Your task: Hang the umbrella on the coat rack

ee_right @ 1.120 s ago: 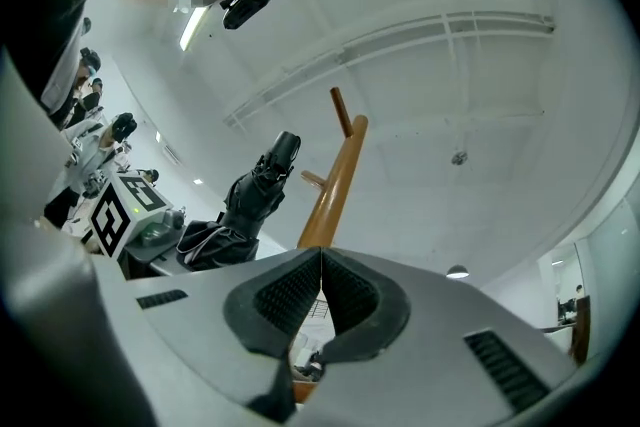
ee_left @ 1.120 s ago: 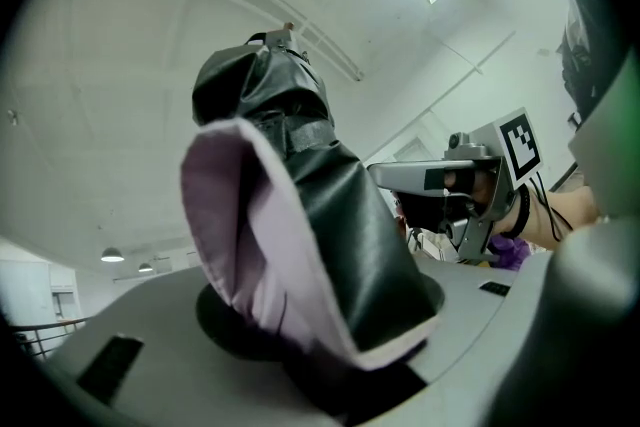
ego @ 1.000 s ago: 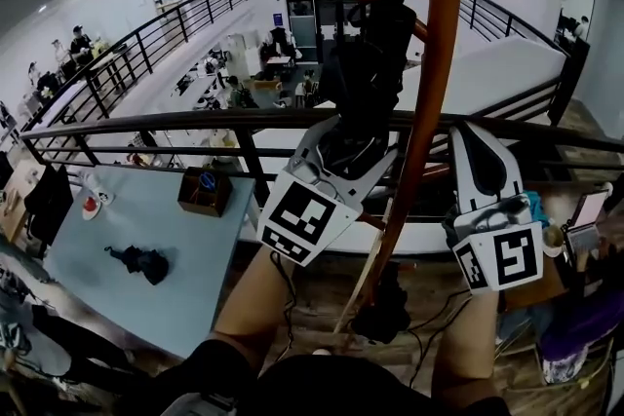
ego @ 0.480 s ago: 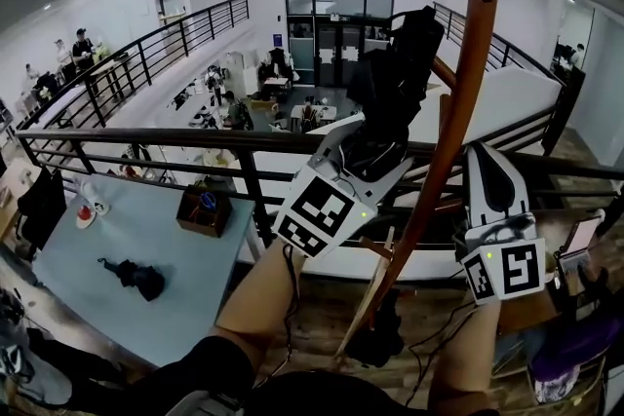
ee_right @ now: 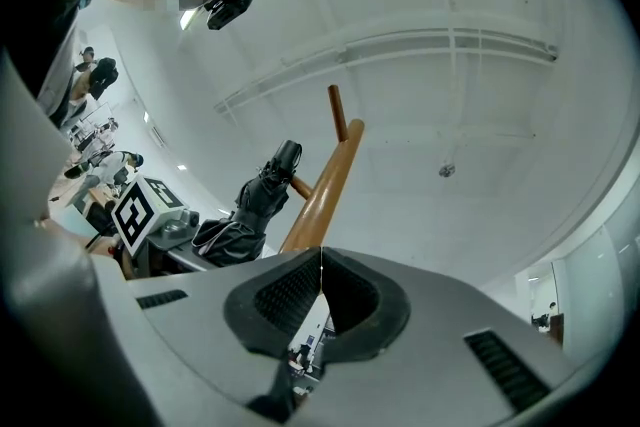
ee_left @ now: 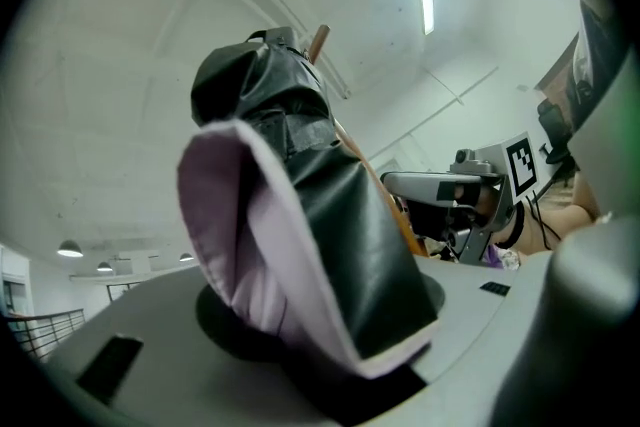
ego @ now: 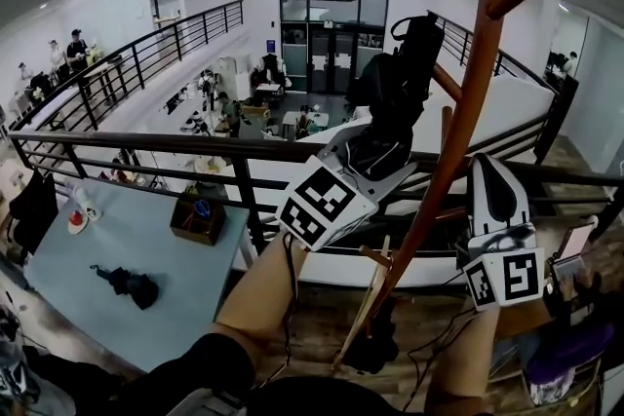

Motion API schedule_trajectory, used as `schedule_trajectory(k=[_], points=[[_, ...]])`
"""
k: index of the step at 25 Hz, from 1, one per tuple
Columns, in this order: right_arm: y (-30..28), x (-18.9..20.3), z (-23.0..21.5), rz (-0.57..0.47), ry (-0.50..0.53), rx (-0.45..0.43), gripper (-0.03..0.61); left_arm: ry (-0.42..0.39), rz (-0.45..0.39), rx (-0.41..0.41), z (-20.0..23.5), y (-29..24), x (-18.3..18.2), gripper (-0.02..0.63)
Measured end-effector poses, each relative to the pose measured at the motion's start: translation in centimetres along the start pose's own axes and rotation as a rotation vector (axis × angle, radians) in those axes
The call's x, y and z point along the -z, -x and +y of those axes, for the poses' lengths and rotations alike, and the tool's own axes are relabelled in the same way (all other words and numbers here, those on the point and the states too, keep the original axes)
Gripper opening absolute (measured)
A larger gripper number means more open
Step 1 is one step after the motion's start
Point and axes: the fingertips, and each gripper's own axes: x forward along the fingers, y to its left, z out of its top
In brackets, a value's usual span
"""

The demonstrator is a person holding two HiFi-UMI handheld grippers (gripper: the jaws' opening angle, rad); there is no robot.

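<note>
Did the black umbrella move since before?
Yes. The umbrella went up a little: its top now reaches higher up the coat rack than it did before.

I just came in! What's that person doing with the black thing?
A person has a gripper in each hand. The left gripper is clamped on a folded black umbrella, holding it up beside the pegs of the wooden coat rack. The right gripper is shut and empty, next to the rack.

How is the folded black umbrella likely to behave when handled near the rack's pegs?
Probably floppy outside: the umbrella shows loose canopy folds, with its lilac lining exposed. Likely stiff at its core, since it juts straight beyond the left gripper. It looks compact, so probably light.
</note>
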Motion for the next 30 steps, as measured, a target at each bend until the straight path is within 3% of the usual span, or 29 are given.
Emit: schedule_trajectory(k=[8, 18, 24, 30], points=[[-0.1, 0.8, -0.1, 0.006, 0.006, 0.022, 0.029, 0.068, -0.033, 0.13, -1.8, 0.1, 1.3, 0.23], [-0.8, 1.3, -0.4, 0.006, 0.015, 0.032, 0.029, 0.105, -0.026, 0.217, -3.3, -0.3, 3.5, 0.232], [-1.4, 1.2, -0.3, 0.016, 0.026, 0.027, 0.029, 0.152, -0.072, 0.292, -3.6, -0.2, 2.8, 0.232], [-1.1, 1.4, -0.4, 0.017, 0.029, 0.034, 0.029, 0.149, -0.121, 0.325, -2.7, 0.1, 1.0, 0.233]])
